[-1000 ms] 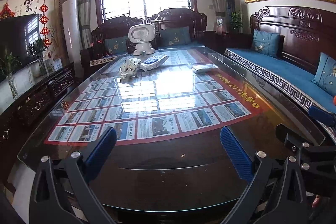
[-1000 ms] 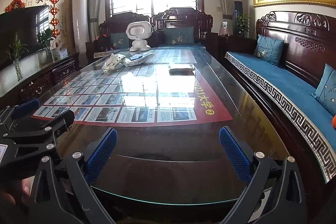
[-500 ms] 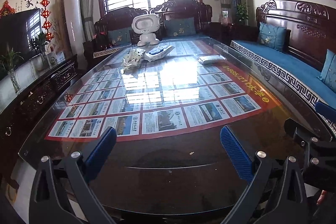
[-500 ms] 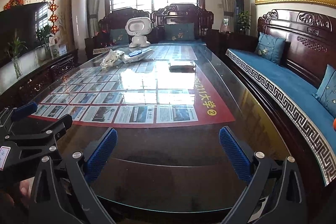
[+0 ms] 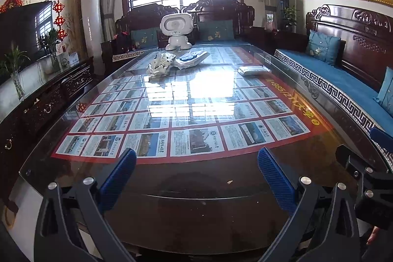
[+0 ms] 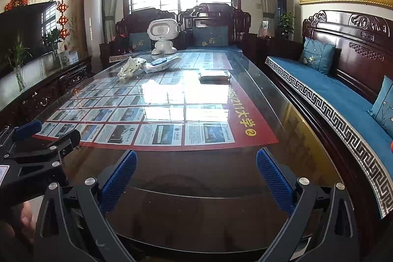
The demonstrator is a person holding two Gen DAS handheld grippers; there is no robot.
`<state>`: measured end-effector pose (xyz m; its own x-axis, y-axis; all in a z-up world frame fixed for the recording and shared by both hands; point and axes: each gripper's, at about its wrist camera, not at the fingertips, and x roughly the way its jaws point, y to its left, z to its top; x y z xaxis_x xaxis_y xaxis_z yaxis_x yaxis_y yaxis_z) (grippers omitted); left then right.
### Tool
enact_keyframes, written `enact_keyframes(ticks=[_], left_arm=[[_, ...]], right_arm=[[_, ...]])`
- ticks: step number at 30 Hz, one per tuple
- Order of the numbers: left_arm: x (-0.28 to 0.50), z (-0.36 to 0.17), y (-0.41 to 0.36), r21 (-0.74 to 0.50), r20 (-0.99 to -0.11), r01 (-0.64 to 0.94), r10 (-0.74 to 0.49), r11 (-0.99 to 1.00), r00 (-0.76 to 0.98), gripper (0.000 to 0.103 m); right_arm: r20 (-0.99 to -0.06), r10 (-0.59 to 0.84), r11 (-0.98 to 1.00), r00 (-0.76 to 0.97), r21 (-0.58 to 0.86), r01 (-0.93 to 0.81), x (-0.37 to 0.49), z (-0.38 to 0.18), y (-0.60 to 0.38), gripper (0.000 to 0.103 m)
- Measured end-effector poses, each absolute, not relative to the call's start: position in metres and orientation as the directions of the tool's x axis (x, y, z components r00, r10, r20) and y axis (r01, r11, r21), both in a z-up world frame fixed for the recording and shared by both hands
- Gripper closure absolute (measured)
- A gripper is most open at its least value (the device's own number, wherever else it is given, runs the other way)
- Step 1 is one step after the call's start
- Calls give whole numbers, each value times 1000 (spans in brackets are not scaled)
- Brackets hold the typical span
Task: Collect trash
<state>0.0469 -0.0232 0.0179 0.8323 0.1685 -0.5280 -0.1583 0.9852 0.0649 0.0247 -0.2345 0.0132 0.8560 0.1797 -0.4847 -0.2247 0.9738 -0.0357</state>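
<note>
L wrist: left tongs [image 5: 196, 172] wide open, empty, over near edge of glass surface [image 5: 196, 190] | crumpled wrapper [image 5: 160, 63] far left, blue-white packet [image 5: 190, 58] just beside it, folded pack [image 5: 253, 70] far right | R wrist: right tongs [image 6: 195, 170] wide open, empty, near edge | wrapper [image 6: 130, 67], packet [image 6: 161, 63], pack [image 6: 214, 75] far, by white robot toy [image 6: 162, 36].

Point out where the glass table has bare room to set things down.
Free: the near half of the glass table, up to the flat grey packet. Crowded: the far end, with crumpled white wrapper, blue-and-white bag and white toy robot.
</note>
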Motion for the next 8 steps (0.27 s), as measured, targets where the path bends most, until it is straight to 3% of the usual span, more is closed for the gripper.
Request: enact_keyframes(ticks=[8], left_arm=[[56, 13, -15, 26, -572, -158, 145, 987, 807, 4]], right_arm=[[-492, 167, 976, 854, -38, -213, 27, 12, -237, 8]])
